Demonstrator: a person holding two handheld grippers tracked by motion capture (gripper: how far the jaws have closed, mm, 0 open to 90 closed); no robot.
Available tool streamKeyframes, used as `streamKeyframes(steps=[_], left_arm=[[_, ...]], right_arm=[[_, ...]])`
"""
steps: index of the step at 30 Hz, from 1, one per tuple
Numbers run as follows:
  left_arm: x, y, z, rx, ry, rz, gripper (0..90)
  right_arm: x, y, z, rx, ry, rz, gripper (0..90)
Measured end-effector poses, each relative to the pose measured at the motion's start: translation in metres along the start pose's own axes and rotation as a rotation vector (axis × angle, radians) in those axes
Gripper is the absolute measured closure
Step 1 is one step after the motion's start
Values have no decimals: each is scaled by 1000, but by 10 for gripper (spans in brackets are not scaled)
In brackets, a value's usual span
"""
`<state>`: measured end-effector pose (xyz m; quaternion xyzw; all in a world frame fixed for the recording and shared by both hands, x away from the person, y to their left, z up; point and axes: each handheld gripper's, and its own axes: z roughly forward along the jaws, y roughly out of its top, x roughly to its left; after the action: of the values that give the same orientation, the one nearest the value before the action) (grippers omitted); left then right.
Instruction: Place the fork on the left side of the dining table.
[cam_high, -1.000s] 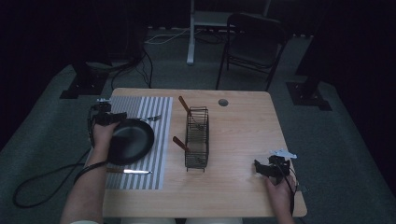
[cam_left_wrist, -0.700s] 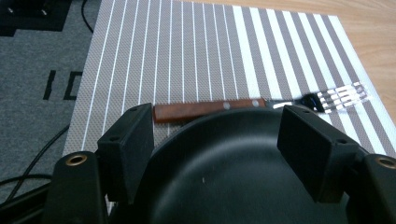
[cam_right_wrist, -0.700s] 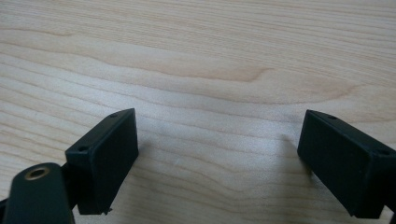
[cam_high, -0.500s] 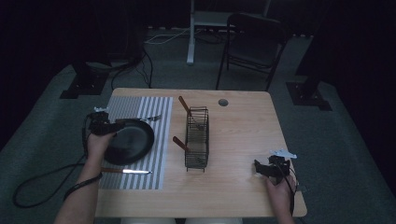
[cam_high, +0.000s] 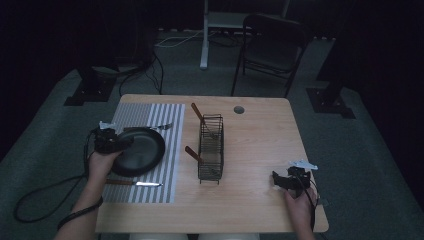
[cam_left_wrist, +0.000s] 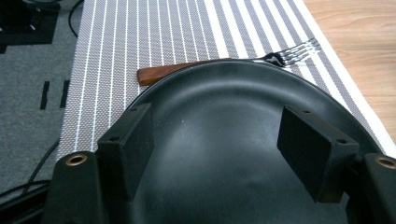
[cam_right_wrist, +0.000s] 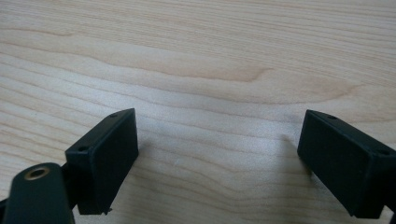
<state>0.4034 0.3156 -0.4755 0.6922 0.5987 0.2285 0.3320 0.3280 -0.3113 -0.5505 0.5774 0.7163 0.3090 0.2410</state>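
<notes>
A black plate (cam_high: 142, 150) lies on the striped placemat (cam_high: 150, 114) at the table's left. My left gripper (cam_high: 121, 143) hovers at the plate's left rim and points right across it. In the left gripper view its jaws stand apart over the plate's dark surface (cam_left_wrist: 224, 107) with the pads pressing on nothing. A fork (cam_left_wrist: 292, 52) with a wooden handle lies just past the far rim. A knife (cam_high: 135, 183) rests on the mat in front of the plate. My right gripper (cam_high: 276, 180) sits open on bare wood at the front right, its jaws (cam_right_wrist: 219, 140) wide apart.
A black wire rack (cam_high: 211, 147) stands mid-table, with two wooden-handled utensils (cam_high: 196, 111) sticking out on its left side. A cable hole (cam_high: 239, 109) lies behind it. A folding chair (cam_high: 272, 45) stands beyond the table. The left gripper's cable loops over the floor.
My left hand has drawn back leftward from over the plate's middle to its left rim. The plate, the cutlery and the right gripper have kept still.
</notes>
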Motion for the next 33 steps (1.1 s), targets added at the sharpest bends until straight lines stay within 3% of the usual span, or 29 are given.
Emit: streamKeyframes(steps=[11, 14, 21, 33], left_arm=[[-2, -21, -21, -11, -36, 3, 276], [-3, -27, -24, -3, -31, 15, 276], [-2, -41, -34, -10, -39, 1, 276], [-10, -65, -49, -17, -41, 37, 276]], right_arm=[[0, 0, 0, 0, 0, 0, 120], [0, 0, 0, 0, 0, 0, 120], [0, 0, 0, 0, 0, 0, 120], [0, 0, 0, 0, 0, 0, 120]])
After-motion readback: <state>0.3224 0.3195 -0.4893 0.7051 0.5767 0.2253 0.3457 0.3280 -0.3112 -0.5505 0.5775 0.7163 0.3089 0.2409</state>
